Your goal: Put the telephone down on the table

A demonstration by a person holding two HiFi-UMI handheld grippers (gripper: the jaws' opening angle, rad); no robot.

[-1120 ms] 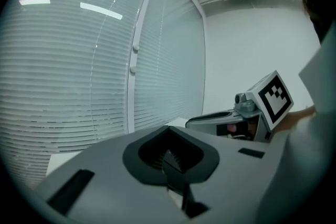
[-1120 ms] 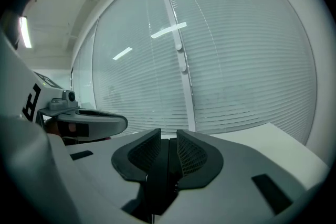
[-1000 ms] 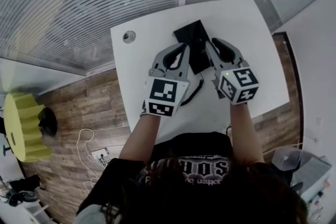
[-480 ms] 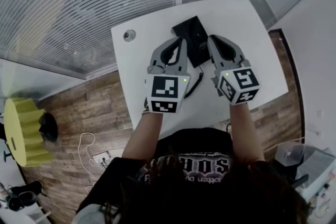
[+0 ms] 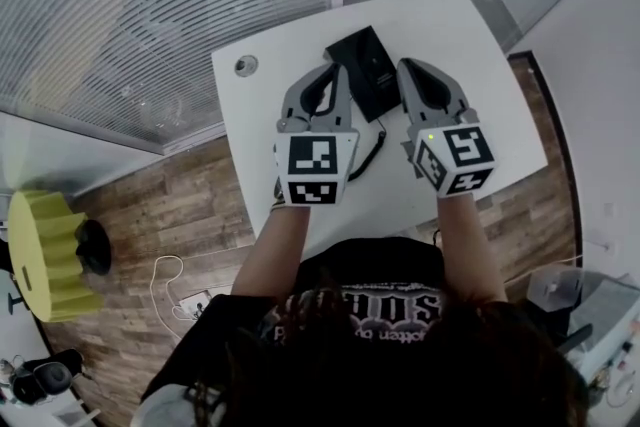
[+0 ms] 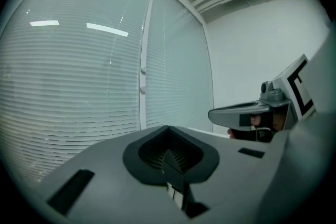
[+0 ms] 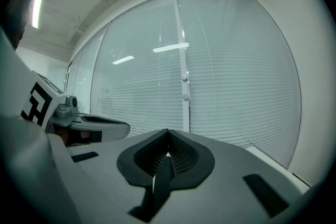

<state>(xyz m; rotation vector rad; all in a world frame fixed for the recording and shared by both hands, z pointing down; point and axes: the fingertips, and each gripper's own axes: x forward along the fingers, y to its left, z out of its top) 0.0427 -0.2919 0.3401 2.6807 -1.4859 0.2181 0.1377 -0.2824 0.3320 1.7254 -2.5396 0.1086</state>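
Note:
The black telephone [image 5: 365,67] lies flat on the white table [image 5: 480,55], and its dark cord [image 5: 372,157] trails toward me between the two grippers. My left gripper [image 5: 336,71] hovers over the phone's left edge. My right gripper [image 5: 408,67] hovers by its right edge. Neither holds anything. Both gripper views look level at the window blinds and do not show the phone. The left gripper [image 6: 170,159] has its jaws closed together and empty, and so does the right gripper [image 7: 167,157]. Each gripper shows in the other's view: the right gripper's body [image 6: 247,113] and the left gripper's body [image 7: 100,126].
A round cable grommet [image 5: 246,66] sits near the table's far left corner. Window blinds [image 5: 150,5] run behind the table. Wooden floor lies to the left with a yellow seat [image 5: 40,255] and cables [image 5: 170,285]. A white wall [image 5: 600,65] stands to the right.
Both grippers have shifted a little farther out over the table, side by side. The telephone and its cord stay where they were.

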